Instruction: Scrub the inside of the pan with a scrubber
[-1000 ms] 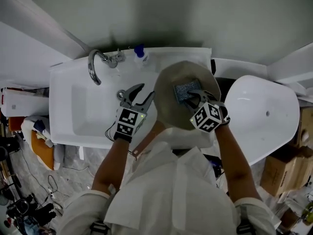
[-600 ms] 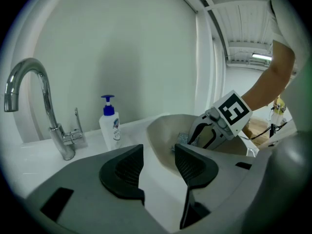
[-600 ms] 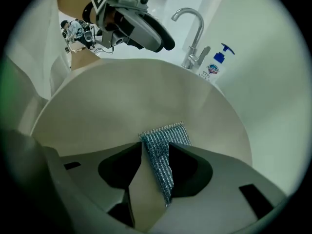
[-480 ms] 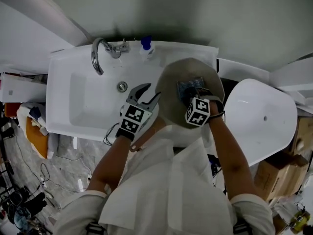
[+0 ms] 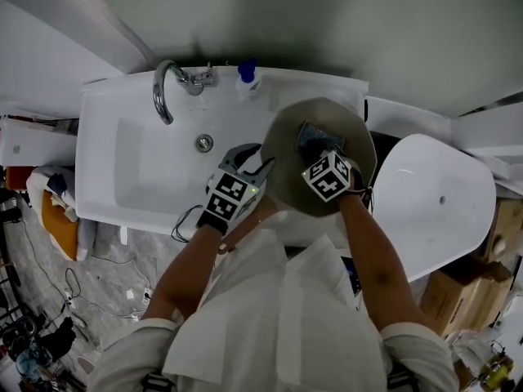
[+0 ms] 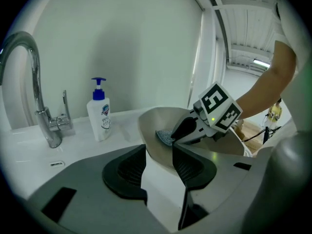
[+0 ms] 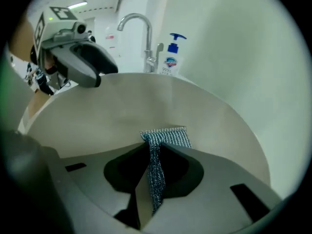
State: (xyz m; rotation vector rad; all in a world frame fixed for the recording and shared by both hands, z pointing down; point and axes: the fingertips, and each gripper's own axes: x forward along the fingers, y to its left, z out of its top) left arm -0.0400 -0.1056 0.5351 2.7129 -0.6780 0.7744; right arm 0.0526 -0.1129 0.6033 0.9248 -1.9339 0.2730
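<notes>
Far left of the pan [image 5: 282, 149]: sink [image 5: 106, 178] basin, with the faucet [image 5: 163, 88] at its back edge. Soap bottle [image 5: 247, 78] near the pan's back-left rim, not touching.

Left gripper [image 5: 260, 158] at the pan's left rim. Fingers apart, just been closing, rim sitting at the tips. Pads not seen pressing on it, so no firm hold on the pan yet, by the look of it.

Pan itself over the right end of the sink, open side up. Scrubber [image 5: 312, 137] inside the pan, its flat part lying on the far wall.

Right gripper [image 5: 323, 152] inside the pan too. Fingers just been closing, now clamped on a folded strip of the scrubber, mesh pinched between the pads. White oval lid [image 5: 433, 194] right of the pan, just beside its rim.

Step judged: scrub stroke starting, little of the inside covered so far.

Likely trouble from here:
- Pan sliding or rocking under the push, since the left fingers are not clamped on the rim. Worse if pushed toward the bottle side.
- Scrubber pulled out of the pinch on a hard drag, with only a thin fold gripped.
- Finger tips scraping the metal instead of the mesh if tipped too steeply into the pan.
- Soap bottle knocked over if the pan shifts back-left.
</notes>
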